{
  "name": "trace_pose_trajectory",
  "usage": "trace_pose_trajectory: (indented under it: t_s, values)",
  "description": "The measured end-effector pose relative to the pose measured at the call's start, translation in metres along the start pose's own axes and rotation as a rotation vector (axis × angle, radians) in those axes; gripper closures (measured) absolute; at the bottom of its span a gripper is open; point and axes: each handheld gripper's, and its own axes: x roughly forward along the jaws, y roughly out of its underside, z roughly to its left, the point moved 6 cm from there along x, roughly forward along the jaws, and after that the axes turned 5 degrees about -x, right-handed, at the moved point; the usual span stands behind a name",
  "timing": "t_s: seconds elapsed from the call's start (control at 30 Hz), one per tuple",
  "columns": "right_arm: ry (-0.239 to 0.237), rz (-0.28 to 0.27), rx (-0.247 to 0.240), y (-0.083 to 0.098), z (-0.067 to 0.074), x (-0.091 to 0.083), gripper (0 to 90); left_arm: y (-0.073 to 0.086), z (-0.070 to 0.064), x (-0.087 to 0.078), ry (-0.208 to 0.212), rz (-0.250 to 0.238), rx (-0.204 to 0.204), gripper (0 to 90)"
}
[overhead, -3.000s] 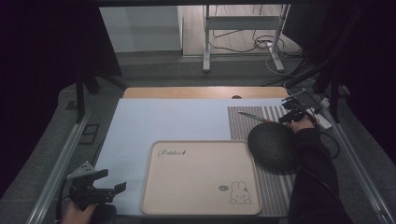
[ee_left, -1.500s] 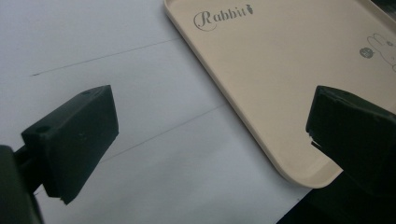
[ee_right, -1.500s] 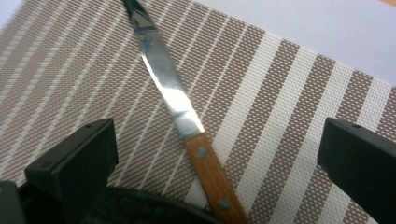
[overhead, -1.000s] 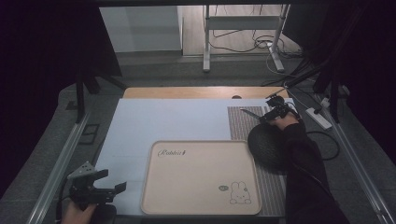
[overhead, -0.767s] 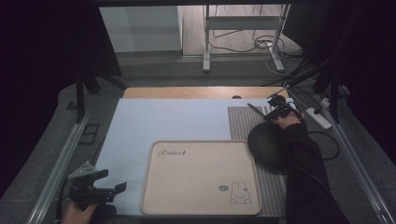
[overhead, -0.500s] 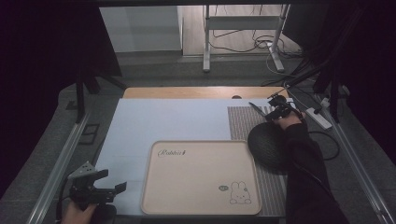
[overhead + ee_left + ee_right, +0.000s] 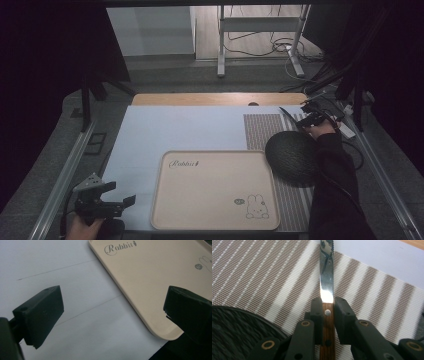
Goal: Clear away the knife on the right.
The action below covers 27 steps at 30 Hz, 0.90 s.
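The right gripper (image 7: 327, 306) has its jaws pressed on the wooden handle of a knife (image 7: 327, 277), just behind the blade, having just closed in on it; gripping that close to the blade probably keeps the long steel from drooping or swinging as it is carried. The knife points away from the hand, its blade out over the striped placemat (image 7: 262, 272), and in the high view it (image 7: 290, 116) sits at the far right corner of that placemat (image 7: 260, 131), beyond the dark round plate (image 7: 291, 156). Whether the blade tip touches the mat or hangs just clear of it is hard to tell from these angles. The plate rests on the placemat just to the right of the cream tray (image 7: 215, 190), so the cutlery seems meant to be set alongside it as part of a place setting. The left gripper (image 7: 107, 202) waits with its jaws wide apart and nothing between them, low at the tray's near left corner; its own view looks across the pale blue table cover (image 7: 75, 315) to the tray's rounded edge (image 7: 140, 312). Parked there, it stays out of the right arm's path yet close enough to steady the tray if needed.
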Motion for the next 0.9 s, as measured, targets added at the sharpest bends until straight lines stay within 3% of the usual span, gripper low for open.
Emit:
trace_pose_trajectory:
  t_s: [0.23, 0.43, 0.9]
  values:
    - [0.008, -0.017, 0.046, 0.011, -0.014, -0.014, 77.6, 0.0, 0.0, 0.0, -0.001, 0.0, 0.001, 2.8]
    - [0.017, -0.025, 0.05, 0.013, -0.017, -0.027, 77.6, 0.0, 0.0, 0.0, -0.001, 0.001, 0.0, 2.7]
    - [-0.034, -0.021, 0.018, 0.013, 0.013, -0.043, 77.6, 0.0, 0.0, 0.0, -0.001, 0.003, 0.001, 2.7]
